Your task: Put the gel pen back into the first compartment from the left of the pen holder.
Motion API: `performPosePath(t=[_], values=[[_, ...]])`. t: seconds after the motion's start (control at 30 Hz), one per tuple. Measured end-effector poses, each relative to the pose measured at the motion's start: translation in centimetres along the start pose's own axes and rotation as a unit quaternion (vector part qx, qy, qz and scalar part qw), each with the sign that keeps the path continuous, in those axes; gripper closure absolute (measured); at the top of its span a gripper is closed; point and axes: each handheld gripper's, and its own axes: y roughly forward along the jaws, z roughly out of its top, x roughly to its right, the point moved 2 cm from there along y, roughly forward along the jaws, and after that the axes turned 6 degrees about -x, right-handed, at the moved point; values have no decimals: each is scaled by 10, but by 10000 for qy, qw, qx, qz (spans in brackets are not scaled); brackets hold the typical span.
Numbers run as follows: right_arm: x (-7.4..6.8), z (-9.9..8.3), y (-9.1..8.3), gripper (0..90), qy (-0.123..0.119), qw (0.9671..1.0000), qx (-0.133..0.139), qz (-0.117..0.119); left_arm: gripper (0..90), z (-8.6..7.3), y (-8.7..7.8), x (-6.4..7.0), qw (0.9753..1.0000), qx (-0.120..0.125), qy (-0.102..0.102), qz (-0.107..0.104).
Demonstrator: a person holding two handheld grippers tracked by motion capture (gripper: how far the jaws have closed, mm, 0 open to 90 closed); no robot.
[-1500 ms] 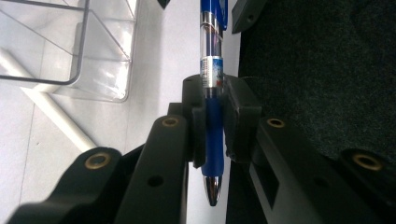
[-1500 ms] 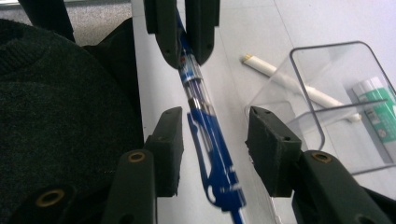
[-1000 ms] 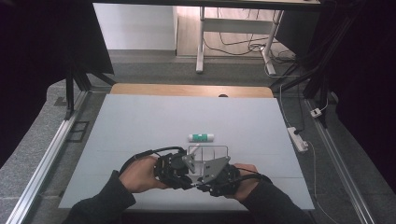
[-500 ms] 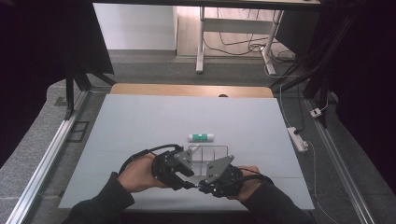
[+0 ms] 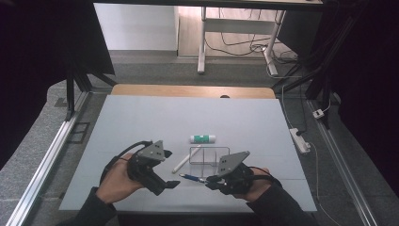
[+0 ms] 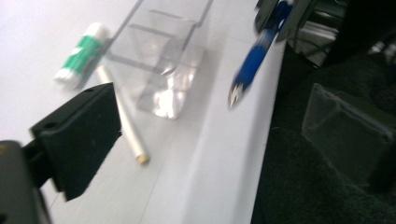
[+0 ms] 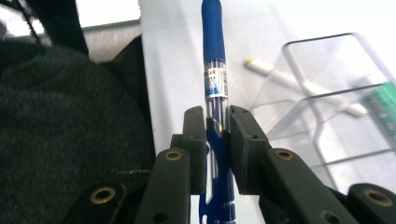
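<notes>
Blue pen: clamped between the two jaws of the right gripper, its barrel running straight up the middle of the right gripper view, grip end away from the camera; in the high view it lies low in the frame, right of centre, pointing left from the gripper.
Right jaws: closed tight on the pen's clear mid-barrel, both pads touching it.
Left gripper: low and left of centre in the high view, held in a hand, well apart from the pen tip.
Left jaws: one black jaw shows at the lower left of the left gripper view, nothing against it; how wide they stand I cannot tell.
Clear box: centre of the table, just above the pen.
White stick: touching the box's left edge, slanted.
Green-and-white tube: just above the box.
</notes>
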Motion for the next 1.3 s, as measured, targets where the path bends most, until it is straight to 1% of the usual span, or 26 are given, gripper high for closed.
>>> performPosePath(t=[0.03,0.1,0.13,0.2,0.3,0.37,0.4,0.5,0.6,0.73,0.8,0.9,1.0,1.03,1.2,1.3], values=[[2,0,-3,769,13,10000,76,-51,28,-5,-3,-1,9999,75,-103,44],[5,0,-7,769,153,9995,266,-92,20,-16,-7,-2,9992,219,-322,72],[7,1,-9,769,201,9990,353,-162,20,-21,-9,-2,9990,222,-377,97],[11,4,-12,768,379,9974,546,-276,19,-31,-11,-2,9986,214,-466,156],[18,7,-15,768,588,9939,823,-436,17,-42,-13,-2,9972,285,-651,223],[22,11,-16,768,736,9914,985,-456,15,-47,-13,-2,9963,322,-755,236],[24,12,-15,768,796,9899,1057,-510,14,-50,-13,-2,9959,332,-803,236],[31,18,-13,769,902,9864,1222,-630,10,-55,-10,-1,9954,321,-878,226],[36,25,-7,768,986,9833,1351,-716,9,-58,-7,-2,9956,278,-865,244],[41,33,4,768,1063,9800,1472,-813,2,-60,-4,-3,9955,279,-866,262],[43,36,11,768,1124,9788,1510,-806,2,-62,-3,-4,9955,263,-868,277],[47,41,21,768,1178,9770,1537,-889,1,-63,-3,-5,9952,292,-878,306],[50,45,30,768,1241,9756,1527,-970,0,-64,-3,-7,9950,316,-902,292],[51,46,33,768,1278,9746,1567,-957,0,-65,-3,-7,9950,317,-908,286],[55,47,47,768,1408,9730,1512,-1030,0,-65,-1,-7,9952,305,-892,271],[56,46,55,768,1445,9729,1454,-1072,0,-65,0,-7,9956,271,-858,259]])
